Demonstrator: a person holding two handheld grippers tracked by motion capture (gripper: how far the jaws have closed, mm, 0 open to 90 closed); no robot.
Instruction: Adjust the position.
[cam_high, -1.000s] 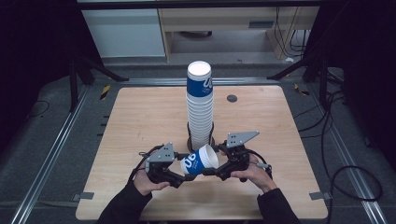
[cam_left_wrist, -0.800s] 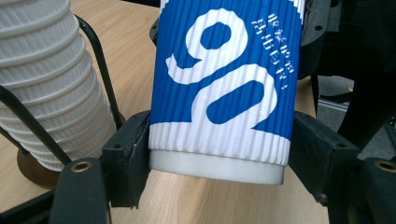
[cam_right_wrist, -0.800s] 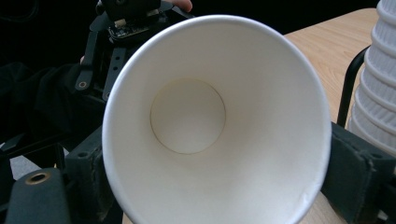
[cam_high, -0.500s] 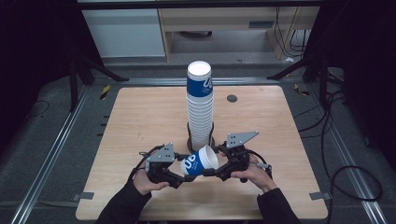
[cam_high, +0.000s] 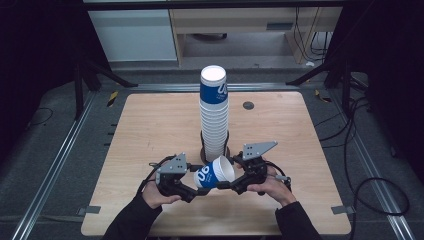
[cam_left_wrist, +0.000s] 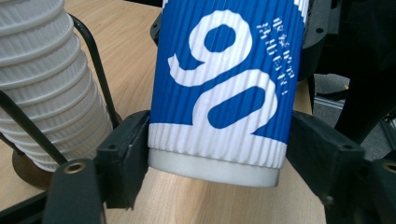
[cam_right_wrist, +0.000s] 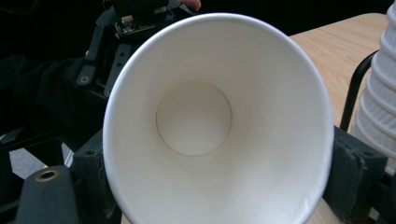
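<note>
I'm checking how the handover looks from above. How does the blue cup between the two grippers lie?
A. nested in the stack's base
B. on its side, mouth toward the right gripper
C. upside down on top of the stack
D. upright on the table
B: the blue cup lies sideways between the left gripper and the right gripper, its open white mouth facing the right one.

A light wooden table (cam_high: 150, 130) carries everything. Just beyond the two tongs, between them, a round dark stand (cam_high: 205, 152) sits on its top and holds a tall stack of ribbed paper cups (cam_high: 214, 115). Farther off, past the right tong, a small dark disc (cam_high: 248, 105) lies flat.
</note>
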